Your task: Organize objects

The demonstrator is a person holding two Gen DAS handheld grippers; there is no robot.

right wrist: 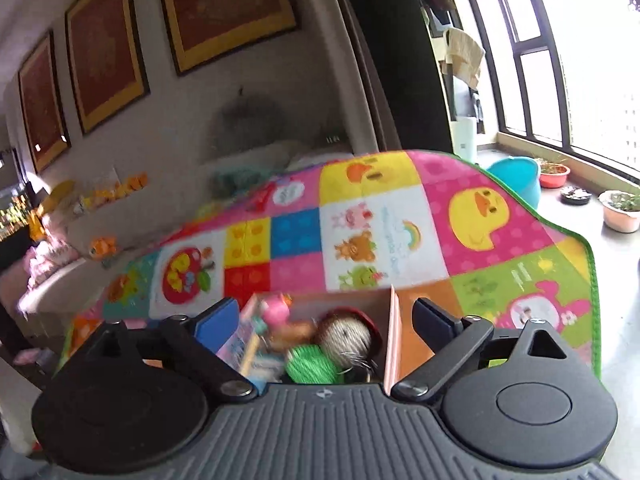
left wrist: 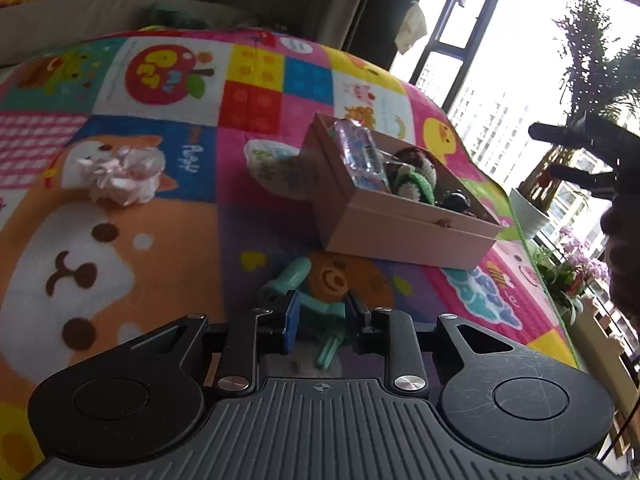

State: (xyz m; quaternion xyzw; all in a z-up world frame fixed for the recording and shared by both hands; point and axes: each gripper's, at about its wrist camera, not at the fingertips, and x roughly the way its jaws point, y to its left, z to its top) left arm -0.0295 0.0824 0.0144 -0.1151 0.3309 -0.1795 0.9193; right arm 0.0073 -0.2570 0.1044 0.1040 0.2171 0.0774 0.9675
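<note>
Two grippers at work: left gripper (left wrist: 320, 320) clamps the teal plastic toy (left wrist: 308, 300) low in the frame, so lift it clear of the colourful cartoon blanket (left wrist: 120, 240) before swinging toward the pink cardboard box (left wrist: 400, 236), mid-frame above. Right gripper (right wrist: 326, 316) hangs wide apart over that box, empty.

A patchwork cartoon blanket (right wrist: 400, 236) covers the surface. Three gold-framed pictures (right wrist: 224, 8) hang on the wall. By the window (right wrist: 560, 60), potted plants (right wrist: 622, 210) and a blue tub (right wrist: 520, 180) sit on the floor; laundry (left wrist: 412, 26) hangs above.
</note>
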